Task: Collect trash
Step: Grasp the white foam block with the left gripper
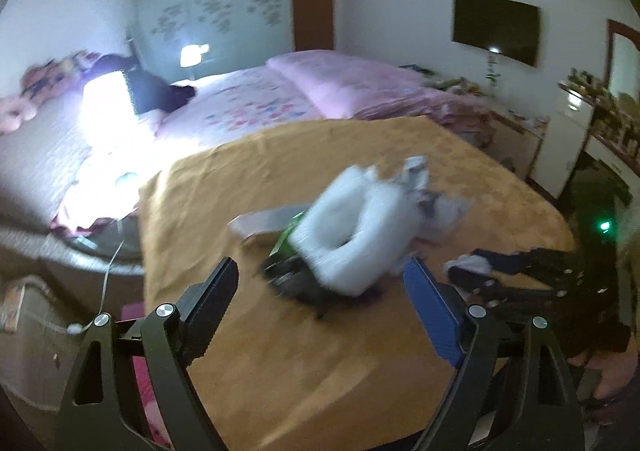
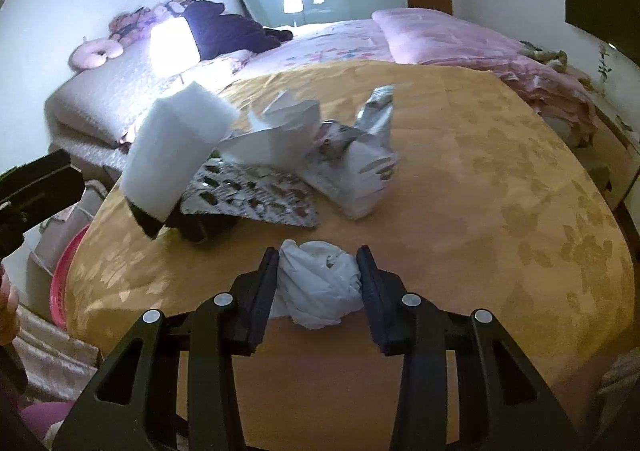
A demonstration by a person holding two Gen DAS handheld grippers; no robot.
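Right gripper (image 2: 318, 283) fingers (image 2: 264, 287) clamp a crumpled white tissue (image 2: 318, 285).

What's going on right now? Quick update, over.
Right gripper shut on crumpled tissue. Left gripper open, empty. Foam block and torn wrappers still piled on table.

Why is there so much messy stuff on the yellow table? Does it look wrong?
Yes. Trash lies heaped on the yellow table: a white foam piece, torn paper, a crumpled wrapper. The right tool grips a balled-up tissue.
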